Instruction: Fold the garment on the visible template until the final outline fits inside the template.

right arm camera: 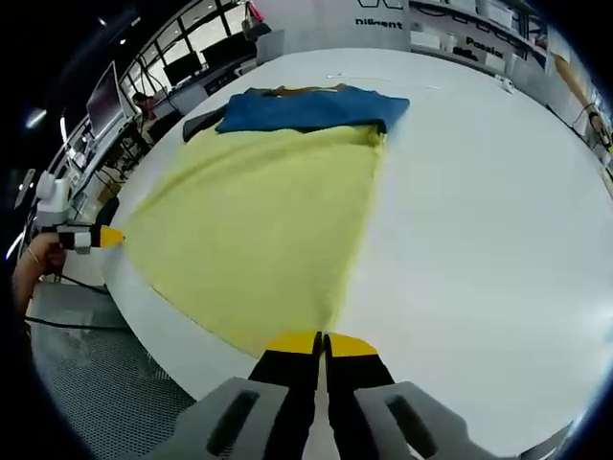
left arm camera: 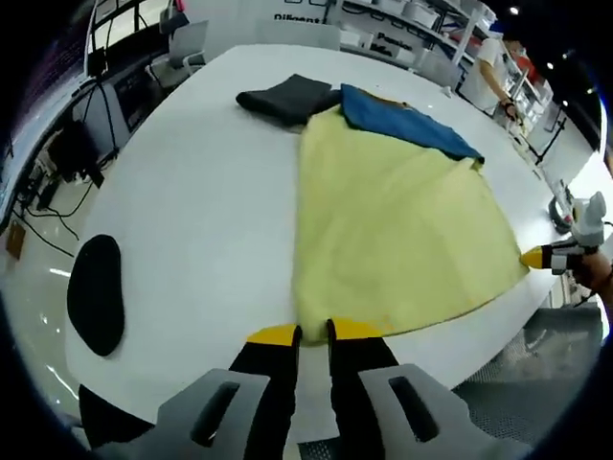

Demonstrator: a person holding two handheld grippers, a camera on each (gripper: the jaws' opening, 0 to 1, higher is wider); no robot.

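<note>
1. In the left gripper view the left claw [left arm camera: 314, 333] rises from the bottom edge, its black jaws tipped in yellow. The tips stand slightly apart and sit at the near hem of the yellow garment [left arm camera: 393, 230]; whether any cloth lies between them I cannot tell.
2. In the right gripper view the right claw [right arm camera: 321, 342] has its yellow tips pressed together at the near corner of the yellow garment [right arm camera: 263, 230]; a pinch of cloth cannot be confirmed there.
3. Each claw also appears in the other view: the right claw [left arm camera: 541, 257] comes in at the garment's corner on the right side of the left gripper view, held by a hand [left arm camera: 596, 271], and the left claw [right arm camera: 96, 237] shows at the left of the right gripper view, just off the cloth's edge.
4. The yellow garment lies spread flat on the white worktop [left arm camera: 192, 201], reaching close to its near edge.
5. A flat black oval pad [left arm camera: 96, 294] rests on the worktop well apart from the garment, in the left gripper view.
6. At the garment's far end a blue garment [left arm camera: 407, 122] lies folded and touching it.
7. Just beside the blue one, a dark grey folded cloth [left arm camera: 287, 98] sits on the worktop.
8. Beyond the worktop stand chairs [left arm camera: 182, 48], monitors [right arm camera: 103, 96] and shelving [left arm camera: 412, 19].
</note>
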